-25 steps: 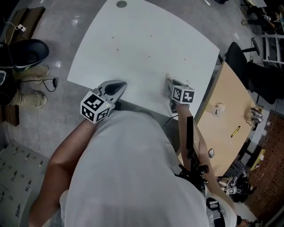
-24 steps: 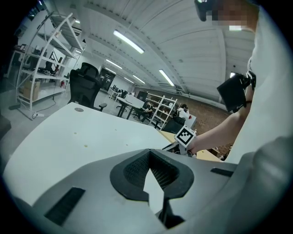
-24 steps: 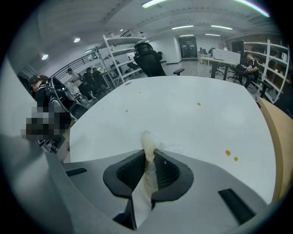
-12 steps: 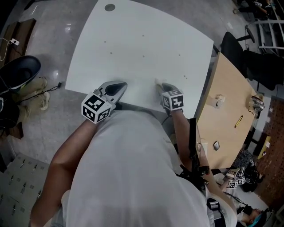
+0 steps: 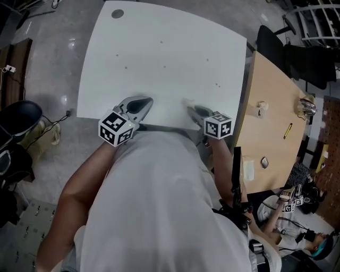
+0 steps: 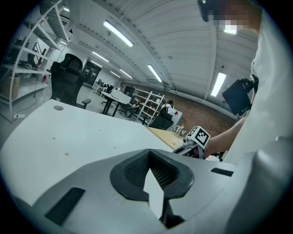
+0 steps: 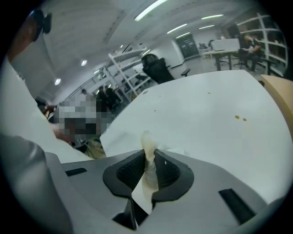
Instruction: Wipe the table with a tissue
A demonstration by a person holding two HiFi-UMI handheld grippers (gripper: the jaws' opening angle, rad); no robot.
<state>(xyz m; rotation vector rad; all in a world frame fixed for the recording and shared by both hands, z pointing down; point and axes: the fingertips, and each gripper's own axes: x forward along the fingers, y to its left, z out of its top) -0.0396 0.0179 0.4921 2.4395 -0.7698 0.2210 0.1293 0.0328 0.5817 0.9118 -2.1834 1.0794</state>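
White tissue [image 7: 146,153] pinched in right gripper [image 5: 194,110], left gripper [image 5: 139,104] closed, both at table [image 5: 159,64] edge.

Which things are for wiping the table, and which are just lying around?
For the job:
tissue
right gripper pinching it
white table
brown specks on it

Just lying about:
wooden desk
yellow pen
black chair

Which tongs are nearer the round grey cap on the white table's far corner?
Left. The left tongs sit at the near edge roughly in line with the cap; the right tongs are farther along that edge, away from it.
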